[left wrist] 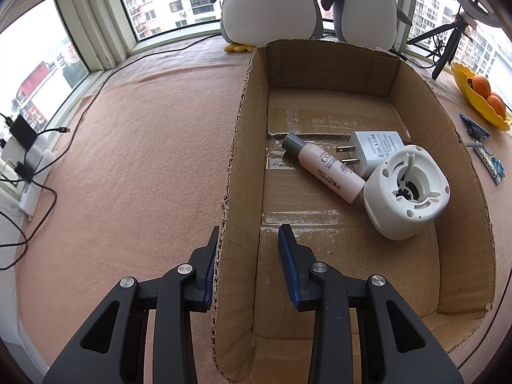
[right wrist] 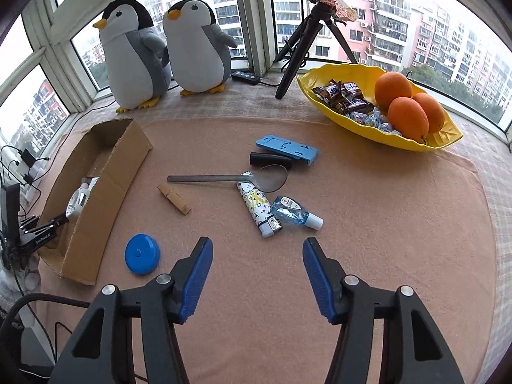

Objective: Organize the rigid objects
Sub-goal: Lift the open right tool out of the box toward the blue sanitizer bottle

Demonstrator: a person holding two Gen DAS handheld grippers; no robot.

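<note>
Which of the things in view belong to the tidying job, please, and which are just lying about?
Job: cardboard box; inside it a bottle, charger, white housing; still loose: spoon, lighter, blue disc, clothespin.

Lying about: penguins, fruit bowl, tripod.

Penguin toys' (left wrist: pixel 272 3) heads cropped; bottle (left wrist: pixel 323 168) print perhaps unreadable.

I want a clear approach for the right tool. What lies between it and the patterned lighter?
In the right wrist view, only bare pink cloth lies between the right tool and the patterned lighter.
</note>
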